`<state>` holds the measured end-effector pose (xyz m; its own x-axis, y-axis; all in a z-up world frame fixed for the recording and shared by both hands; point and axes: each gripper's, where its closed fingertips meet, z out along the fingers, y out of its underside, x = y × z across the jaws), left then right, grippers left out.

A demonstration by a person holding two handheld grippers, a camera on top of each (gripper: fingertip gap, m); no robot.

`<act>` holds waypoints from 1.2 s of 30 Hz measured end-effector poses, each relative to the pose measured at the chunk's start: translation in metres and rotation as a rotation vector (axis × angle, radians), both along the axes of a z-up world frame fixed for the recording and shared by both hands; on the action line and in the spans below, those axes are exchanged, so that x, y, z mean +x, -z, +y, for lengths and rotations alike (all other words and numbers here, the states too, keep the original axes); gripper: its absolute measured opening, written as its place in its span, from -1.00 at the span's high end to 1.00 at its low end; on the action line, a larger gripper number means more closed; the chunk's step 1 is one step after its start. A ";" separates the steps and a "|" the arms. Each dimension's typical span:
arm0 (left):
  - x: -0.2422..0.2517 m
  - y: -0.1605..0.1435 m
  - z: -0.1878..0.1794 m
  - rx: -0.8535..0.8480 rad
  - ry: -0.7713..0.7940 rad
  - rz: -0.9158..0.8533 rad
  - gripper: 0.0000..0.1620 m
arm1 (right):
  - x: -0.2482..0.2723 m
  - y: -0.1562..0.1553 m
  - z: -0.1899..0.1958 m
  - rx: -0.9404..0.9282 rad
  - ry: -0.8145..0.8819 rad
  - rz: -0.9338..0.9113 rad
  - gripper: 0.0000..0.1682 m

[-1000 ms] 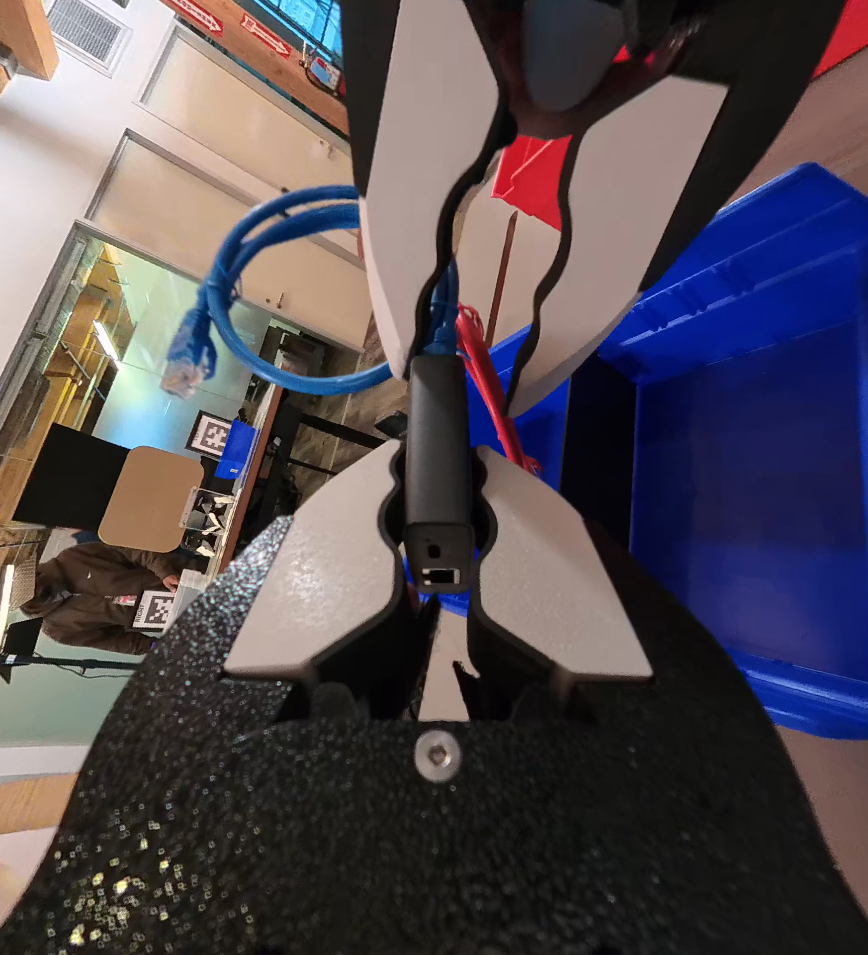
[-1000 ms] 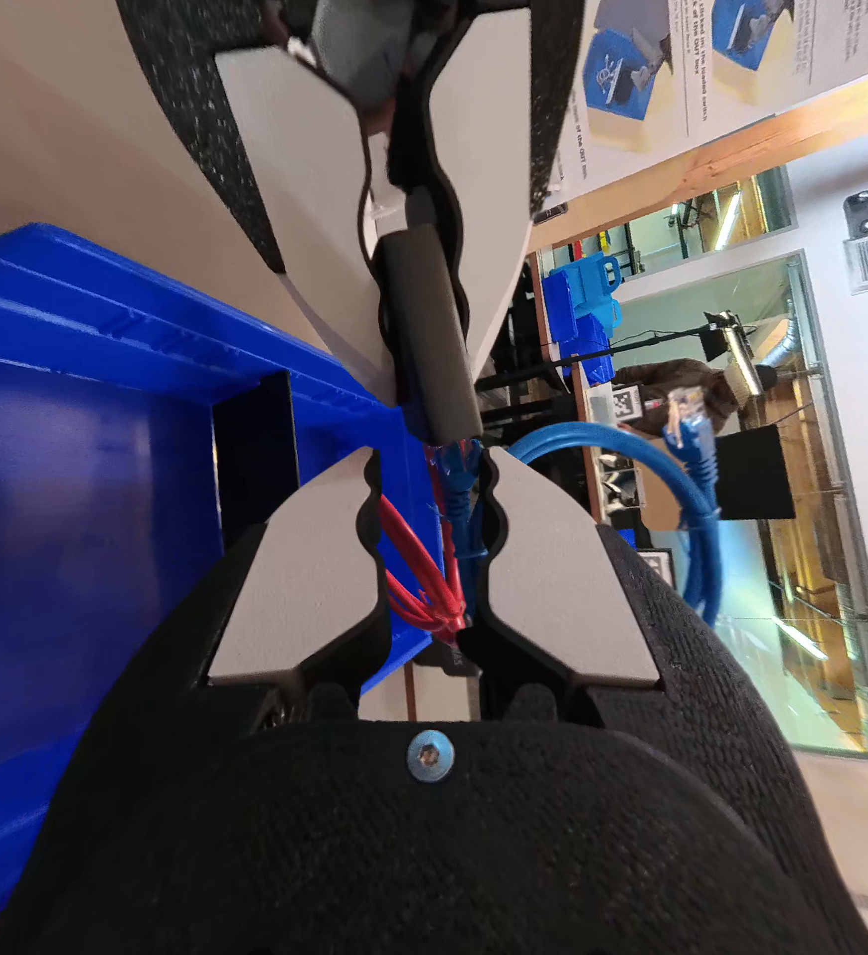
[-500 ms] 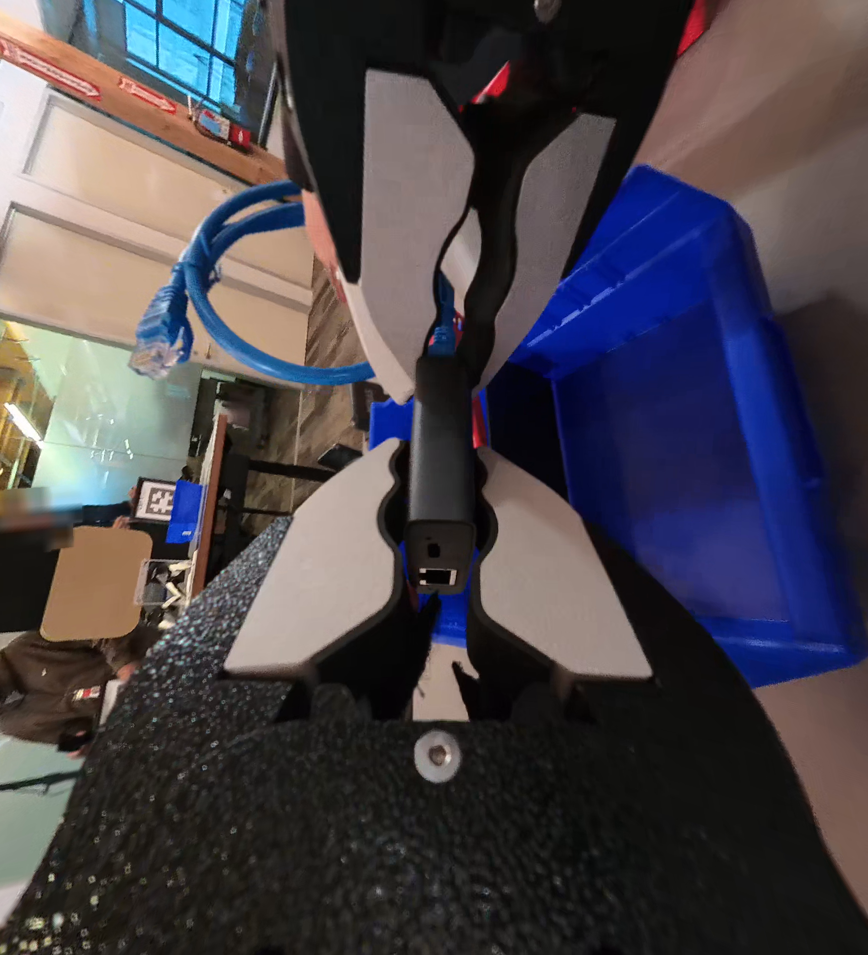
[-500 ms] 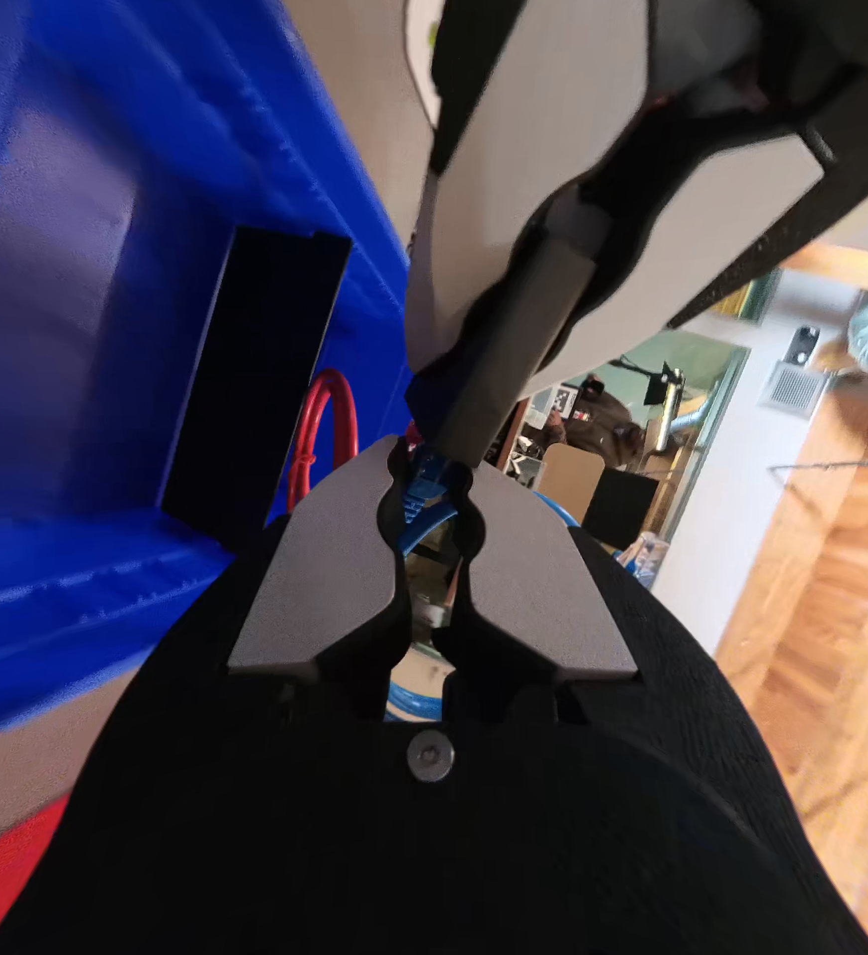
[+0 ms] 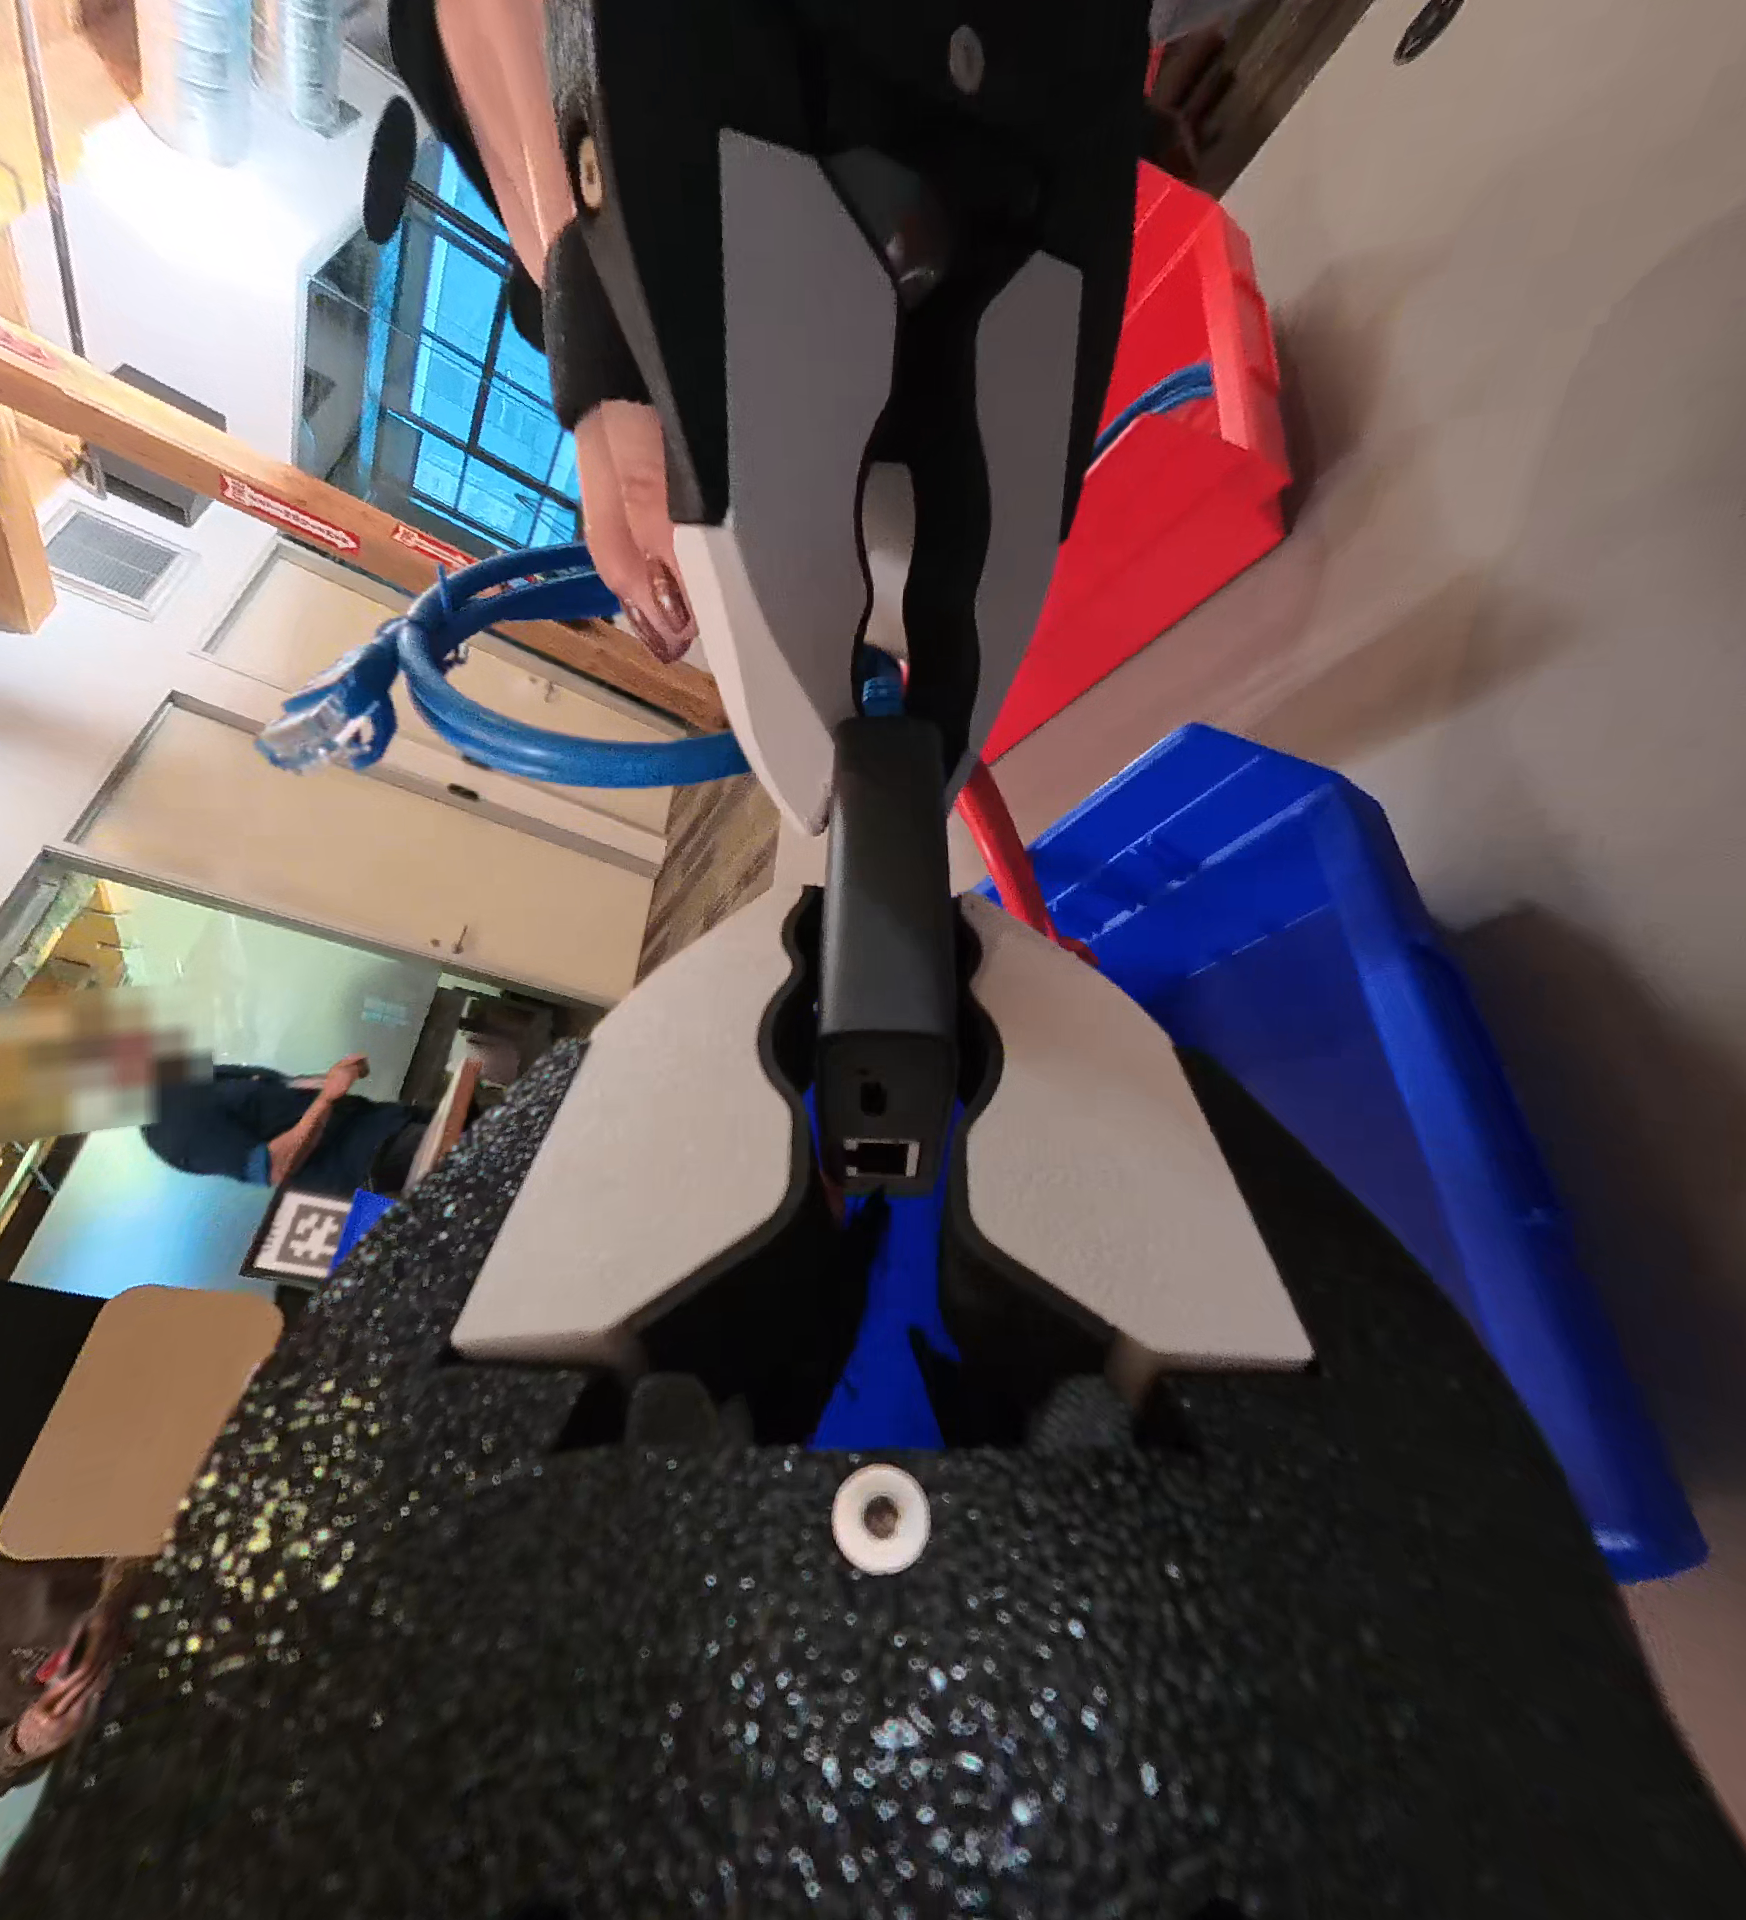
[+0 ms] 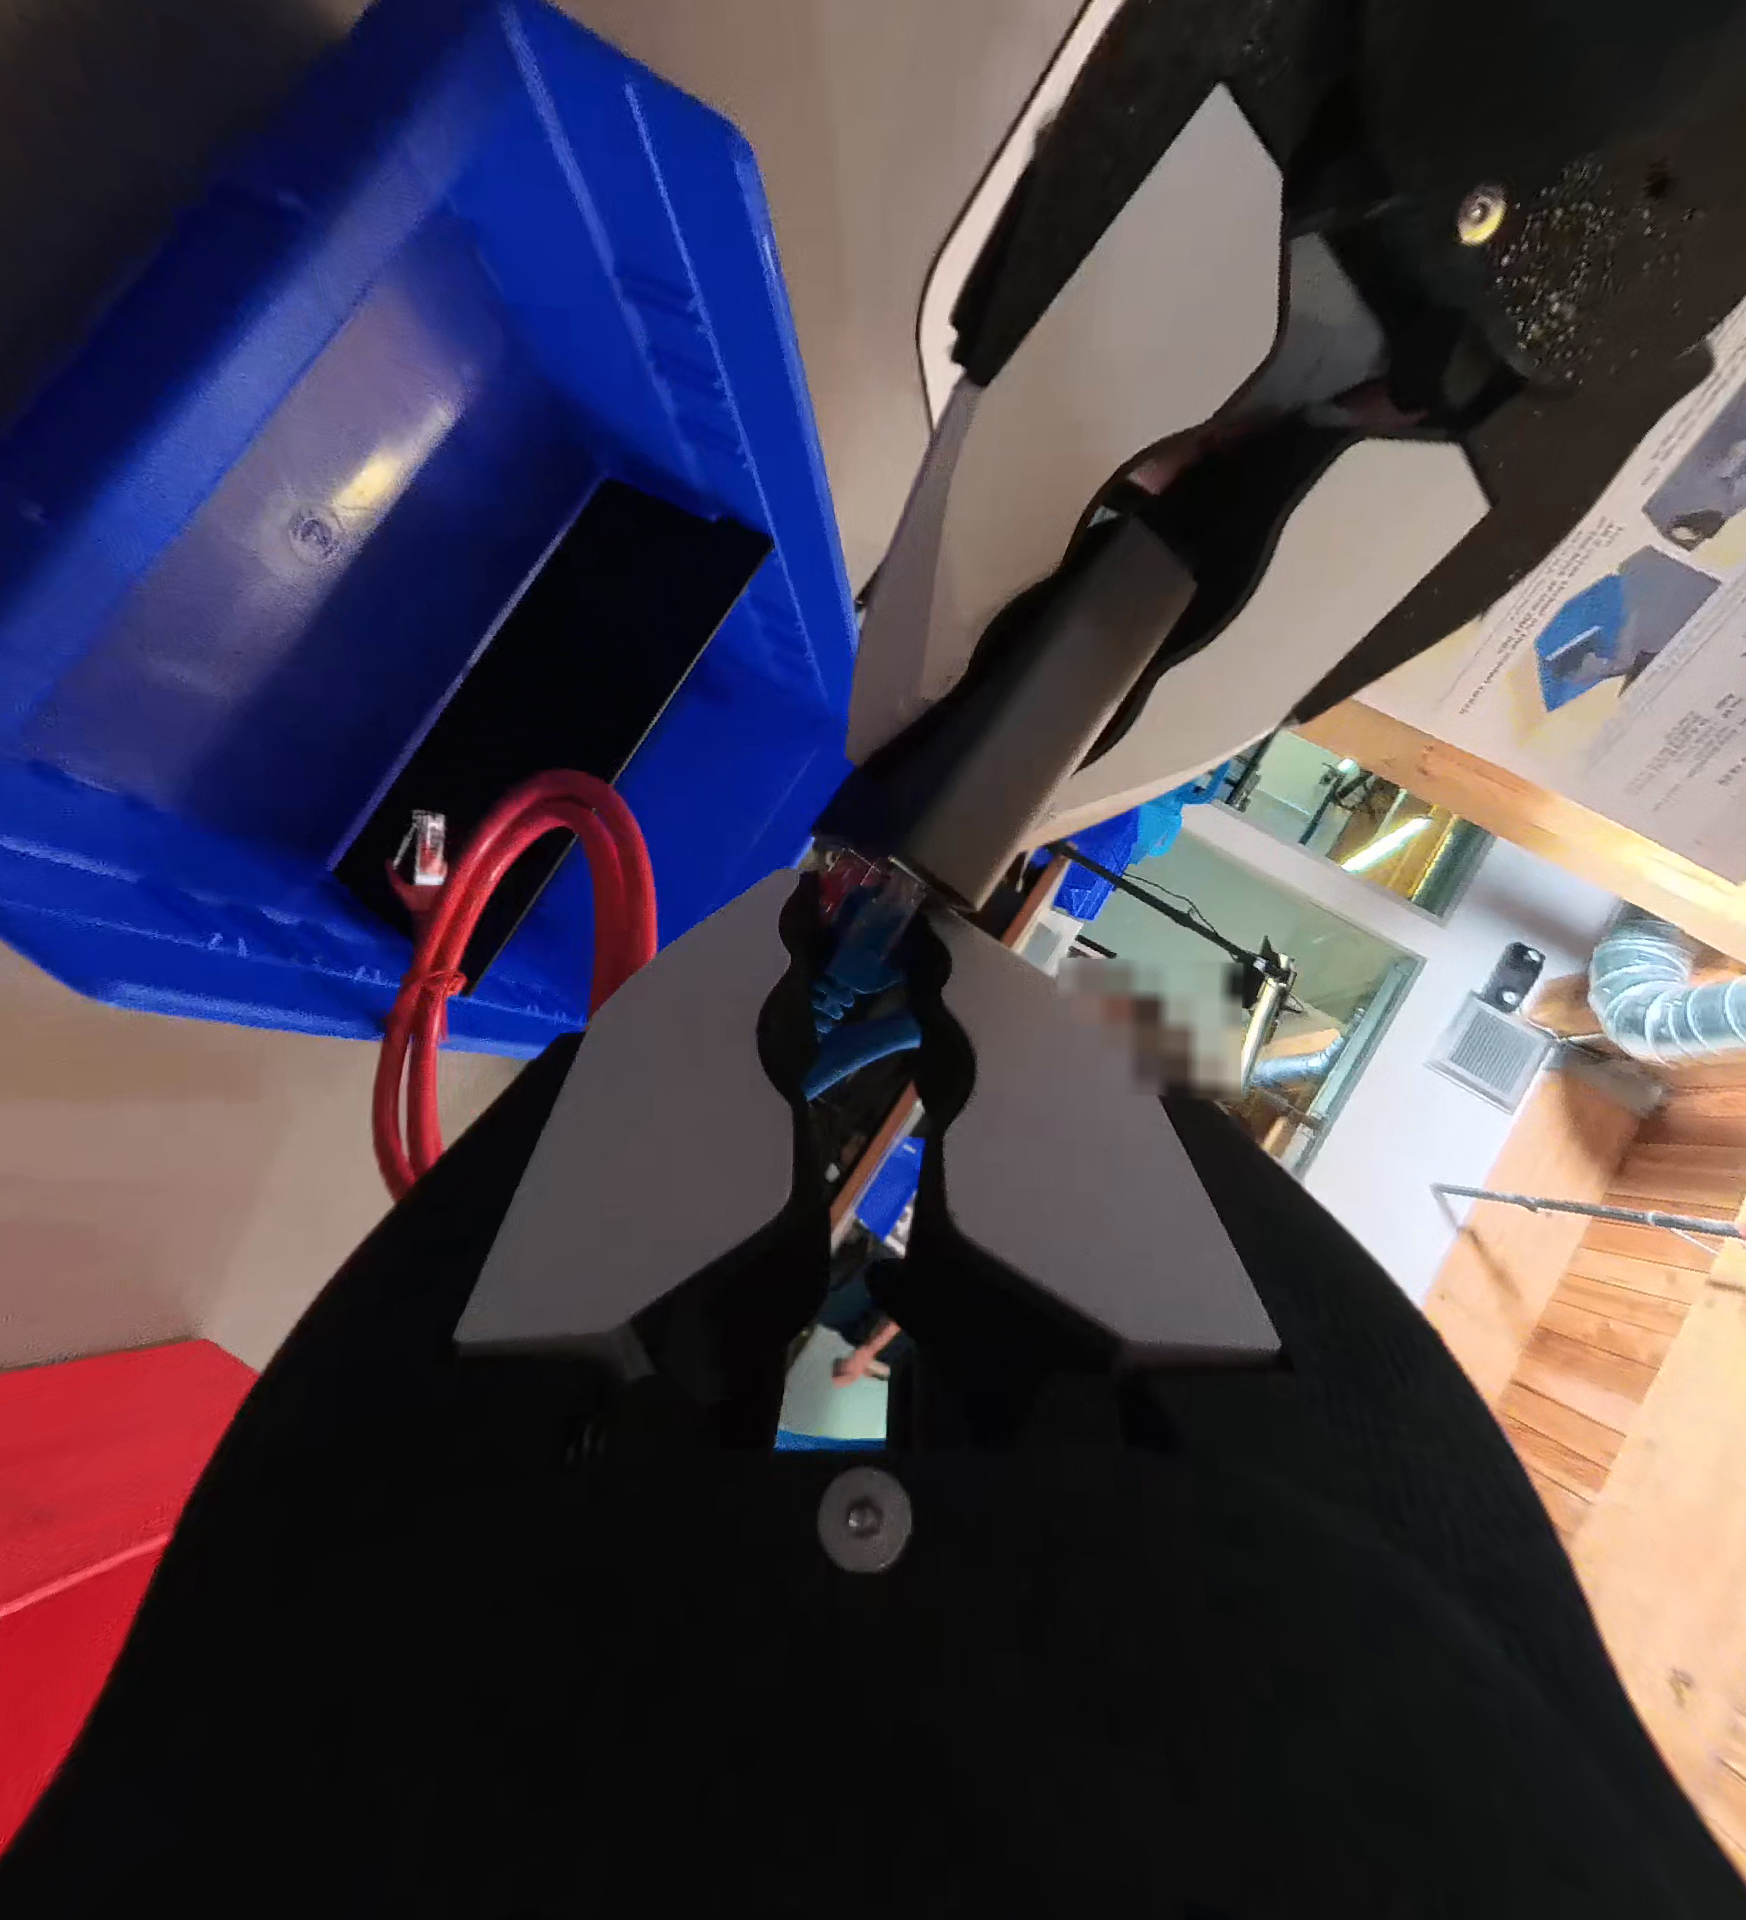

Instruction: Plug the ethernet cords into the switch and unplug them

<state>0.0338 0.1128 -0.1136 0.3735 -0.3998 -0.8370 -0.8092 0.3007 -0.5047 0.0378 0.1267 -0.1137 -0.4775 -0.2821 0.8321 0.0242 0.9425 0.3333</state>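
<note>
My left gripper [image 5: 884, 935] is shut on a small black box-shaped adapter [image 5: 884, 997] with ports on its near end. My right gripper [image 5: 884, 769] faces it from above and is shut on the plug of a blue network cable [image 5: 557, 743] at the adapter's far end. In the right wrist view my right gripper [image 6: 864, 914] holds the blue plug [image 6: 864, 935] against the adapter [image 6: 1035, 727], which the left gripper [image 6: 952, 821] clamps. A coiled red cable [image 6: 526, 935] hangs beside them; I cannot tell whether it joins the adapter.
A blue bin [image 6: 640, 239] with a black divider [image 6: 578, 665] lies on the beige table, also in the left wrist view [image 5: 1316, 1039]. A red bin [image 5: 1181, 499] sits beyond it. People stand in the room behind. Both grippers' tips are close together, under 4 cm apart.
Both grippers have swung and tilted together, keeping their holds. The bins have shifted in both views, and the red cable's coil now shows in the right wrist view.
</note>
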 end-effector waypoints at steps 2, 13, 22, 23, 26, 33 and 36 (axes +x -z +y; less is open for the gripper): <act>0.003 0.000 -0.002 -0.011 0.023 -0.010 0.73 | 0.003 0.000 -0.003 -0.021 -0.004 -0.009 0.82; 0.018 -0.006 -0.012 -0.012 0.117 -0.058 0.72 | 0.018 -0.005 -0.016 -0.262 -0.047 -0.111 0.83; 0.034 -0.012 -0.027 -0.020 0.214 -0.084 0.73 | 0.033 -0.012 -0.033 -0.287 -0.073 -0.158 0.82; 0.035 -0.013 -0.028 -0.018 0.218 -0.084 0.73 | 0.034 -0.013 -0.034 -0.309 -0.076 -0.165 0.82; 0.030 -0.015 -0.024 -0.007 0.190 -0.092 0.73 | 0.030 -0.014 -0.030 -0.349 -0.032 -0.150 0.82; 0.016 -0.010 -0.001 0.047 0.004 -0.016 0.73 | 0.011 -0.004 0.008 -0.294 0.293 0.030 0.63; 0.019 -0.009 0.000 0.047 -0.001 -0.014 0.73 | 0.010 0.002 0.014 -0.266 0.358 0.052 0.53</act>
